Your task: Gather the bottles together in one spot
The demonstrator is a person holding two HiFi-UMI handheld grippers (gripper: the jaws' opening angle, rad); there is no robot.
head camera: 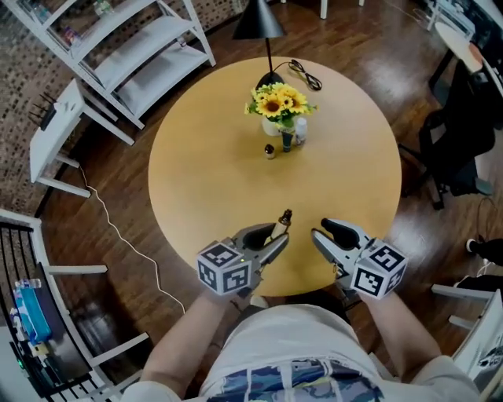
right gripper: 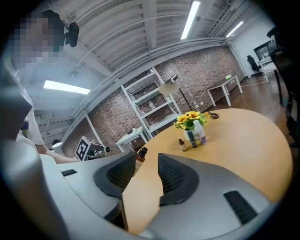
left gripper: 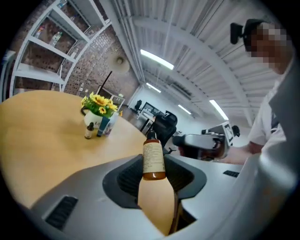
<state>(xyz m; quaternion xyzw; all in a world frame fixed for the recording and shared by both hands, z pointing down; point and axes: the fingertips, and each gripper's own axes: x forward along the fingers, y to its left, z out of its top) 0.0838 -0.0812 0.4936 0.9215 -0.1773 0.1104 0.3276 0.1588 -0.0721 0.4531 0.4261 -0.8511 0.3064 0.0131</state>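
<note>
An amber bottle (head camera: 284, 217) with a black cap and a pale label stands upright near the front edge of the round wooden table (head camera: 212, 188). My left gripper (head camera: 275, 234) is shut on it; in the left gripper view the bottle (left gripper: 153, 158) sits between the pads at the jaw tips of the left gripper (left gripper: 154, 171). My right gripper (head camera: 321, 228) stands open and empty just right of it, jaws (right gripper: 147, 161) apart. Far across the table, a small brown bottle (head camera: 269, 151), a teal bottle (head camera: 287, 140) and a white bottle (head camera: 299, 133) cluster by the sunflower vase (head camera: 277, 118).
A black lamp (head camera: 258, 22) with its cord (head camera: 303, 74) stands at the table's far edge. White shelving (head camera: 134, 47) is at the back left, a dark chair (head camera: 460, 133) at the right. The table's front edge lies just under both grippers.
</note>
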